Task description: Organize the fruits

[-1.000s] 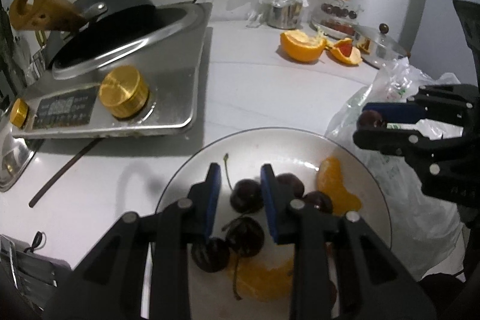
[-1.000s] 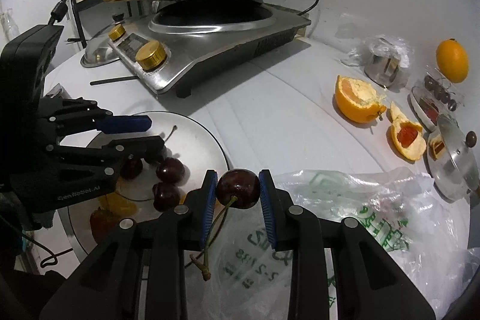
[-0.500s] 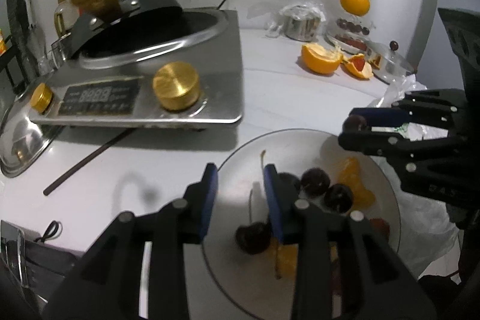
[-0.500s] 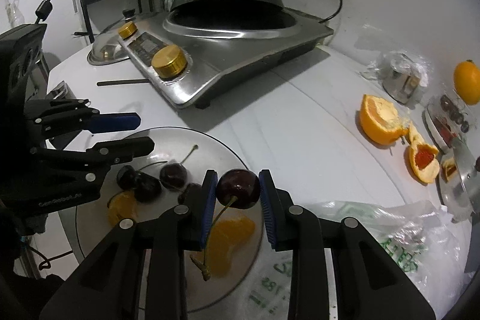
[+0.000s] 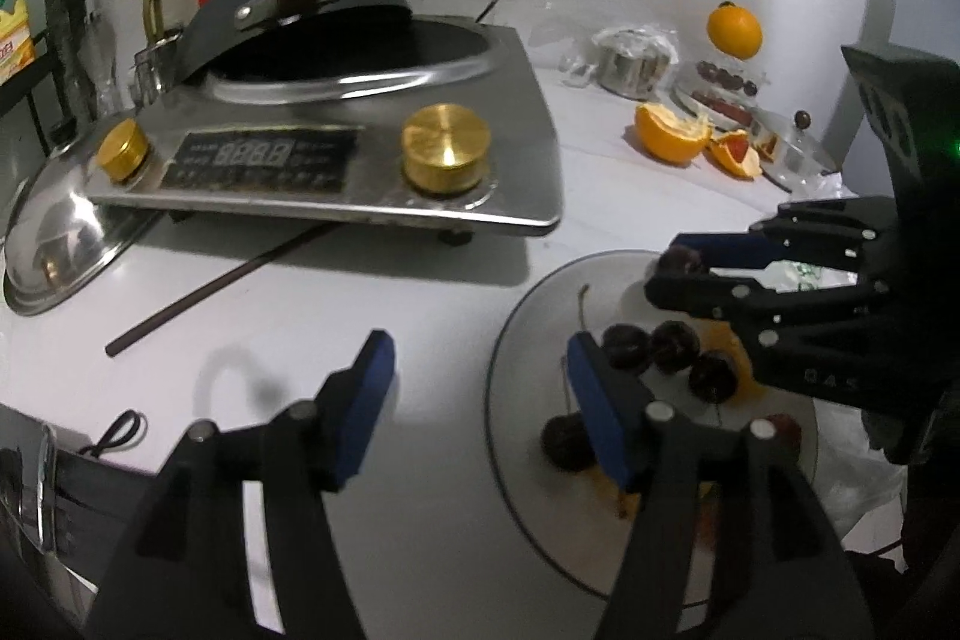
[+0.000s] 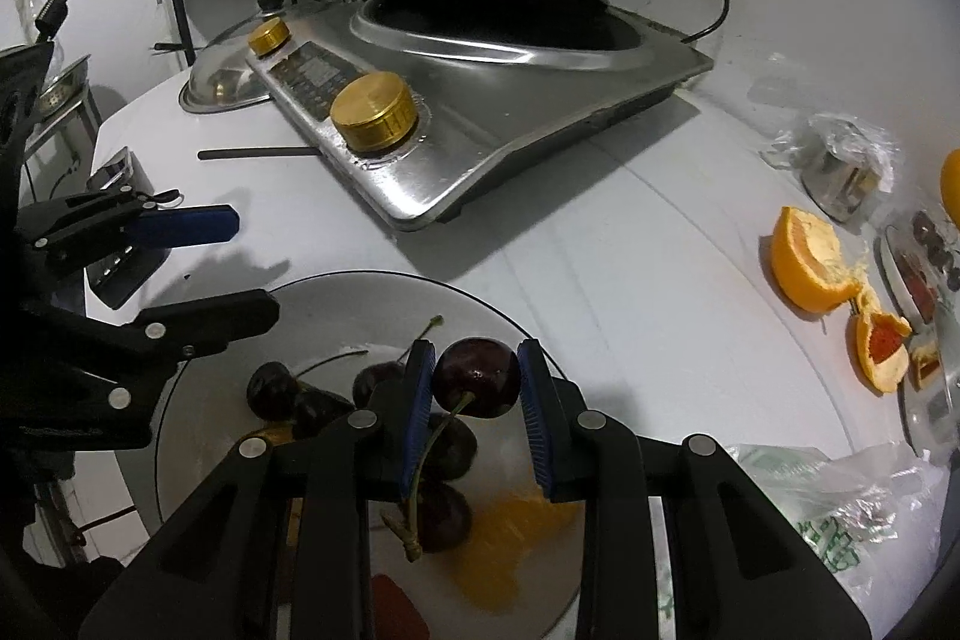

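1. On the far left of the white table point(image 5: 336, 298), a steel lid point(image 5: 54, 244) lies with its rim tucked under the edge of the induction cooker point(image 5: 336, 160). A dark wok point(image 5: 300, 16) with a wooden handle sits in the cooker, and a thin dark stick point(image 5: 210, 289) lies on the table in front of it.
2. Low in the left wrist view, the left gripper point(image 5: 477, 358) has its blue-padded fingers spread wide with nothing between them. One finger hangs over bare table, the other over the near rim of the plate point(image 5: 510, 400).
3. The plate holds several dark cherries point(image 5: 660, 346) clustered together, with orange segments point(image 6: 516, 526) lying among them.
4. Over the plate, the right gripper point(image 6: 477, 379) pinches a single cherry point(image 6: 477, 376) between its blue pads; the stem hangs down between the fingers, above the fruit already on the plate.
5. Right of the plate lies a crumpled plastic bag point(image 6: 840, 508) with green print.
6. Further right, toward the wall, sit a hollowed orange peel point(image 6: 804, 262) and a smaller peel piece point(image 6: 879, 346), close together.
7. Behind them stands a small steel pot point(image 5: 636, 61) wrapped in clear plastic, and a whole orange point(image 5: 733, 31) rests above a dish of dark fruit.
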Tool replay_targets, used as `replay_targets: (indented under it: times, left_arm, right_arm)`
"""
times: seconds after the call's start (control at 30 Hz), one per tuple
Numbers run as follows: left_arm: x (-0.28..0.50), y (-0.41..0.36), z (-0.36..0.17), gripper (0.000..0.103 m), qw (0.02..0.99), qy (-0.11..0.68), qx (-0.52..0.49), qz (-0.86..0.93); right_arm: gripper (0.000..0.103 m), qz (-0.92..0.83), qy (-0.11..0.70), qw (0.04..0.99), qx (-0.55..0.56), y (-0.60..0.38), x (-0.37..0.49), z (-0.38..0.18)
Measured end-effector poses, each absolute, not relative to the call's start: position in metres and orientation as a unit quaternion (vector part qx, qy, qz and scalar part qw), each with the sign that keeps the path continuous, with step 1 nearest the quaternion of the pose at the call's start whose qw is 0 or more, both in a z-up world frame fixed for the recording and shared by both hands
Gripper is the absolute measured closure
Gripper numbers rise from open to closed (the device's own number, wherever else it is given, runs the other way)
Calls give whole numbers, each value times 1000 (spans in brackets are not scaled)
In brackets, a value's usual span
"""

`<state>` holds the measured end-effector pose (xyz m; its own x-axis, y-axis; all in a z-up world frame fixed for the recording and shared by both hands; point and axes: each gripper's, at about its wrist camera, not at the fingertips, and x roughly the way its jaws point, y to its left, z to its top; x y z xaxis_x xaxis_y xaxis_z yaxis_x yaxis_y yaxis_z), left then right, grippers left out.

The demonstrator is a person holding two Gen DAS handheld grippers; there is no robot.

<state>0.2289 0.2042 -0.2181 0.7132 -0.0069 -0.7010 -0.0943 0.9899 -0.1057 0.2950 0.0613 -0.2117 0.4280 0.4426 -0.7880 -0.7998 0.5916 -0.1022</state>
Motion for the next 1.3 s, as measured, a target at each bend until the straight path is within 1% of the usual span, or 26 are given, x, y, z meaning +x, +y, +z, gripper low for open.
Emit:
replay_targets:
  times: [0.7,0.93,0.97,1.03,1.1,1.2,1.3]
  left_arm:
    - [228,211,-232,41,920,383,-84,17]
    - [226,211,-229,38,921,381,-82,21]
    - [225,211,-229,38,920,381,-83,22]
    - [225,210,-228,38,920,383,-84,23]
    - [224,208,-227,38,920,382,-84,23]
    - [222,206,-225,29,921,379,-85,24]
    - [220,204,-220,27,923,374,-84,25]
  right_arm:
    - [73,365,393,809,-240,72,302,-229]
    - [73,356,398,810,-241,69,303,-231]
    - [72,355,399,811,-241,69,303,-231]
    - [66,352,399,812,-240,67,303,-230]
    - [66,351,399,813,-238,65,303,-228]
    - [66,349,398,815,-236,61,301,-226]
    - [66,348,394,818,-234,57,298,-222]
